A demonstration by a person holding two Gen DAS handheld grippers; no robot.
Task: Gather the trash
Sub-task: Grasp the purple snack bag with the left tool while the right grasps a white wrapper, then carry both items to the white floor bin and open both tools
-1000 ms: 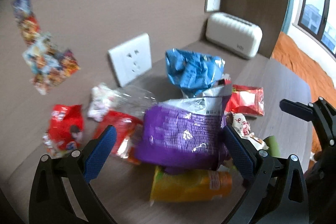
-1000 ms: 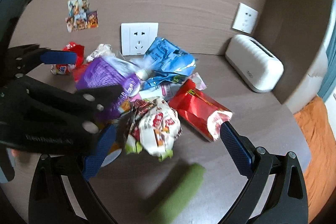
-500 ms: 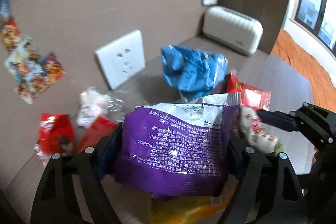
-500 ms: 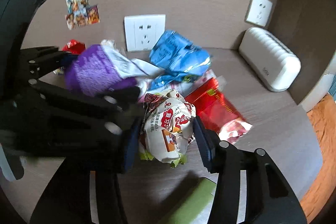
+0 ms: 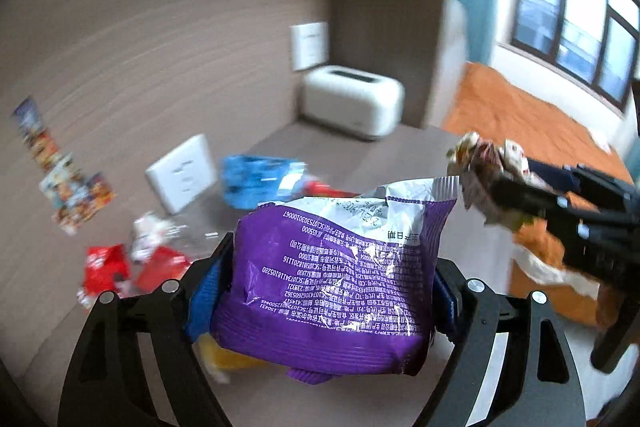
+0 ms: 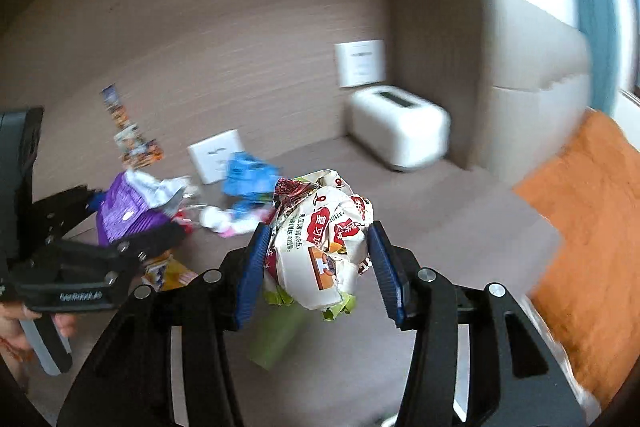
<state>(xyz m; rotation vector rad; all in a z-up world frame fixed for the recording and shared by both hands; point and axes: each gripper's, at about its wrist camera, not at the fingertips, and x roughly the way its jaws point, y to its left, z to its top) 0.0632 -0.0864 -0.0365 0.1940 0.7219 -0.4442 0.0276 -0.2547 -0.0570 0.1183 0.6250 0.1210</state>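
**Two wrappers lifted at once**

The left tongs, wide apart a second ago, are now clamped on the purple bag; the right tongs are closed on the crumpled white wrapper. Both are raised off the table, where other wrappers remain.

The puffy purple foil snack bag is covering most of the blue pads of the left gripper and is hiding all but a corner of the yellow wrapper beneath it. Motion blur is smearing the crumpled blue foil bag, the red wrappers and the colourful wall stickers — their print is not legible. In the right wrist view, the crumpled white-and-red paper wrapper is overlapping the blurred green roll, and the frame's left edge is cutting off a person's hand.
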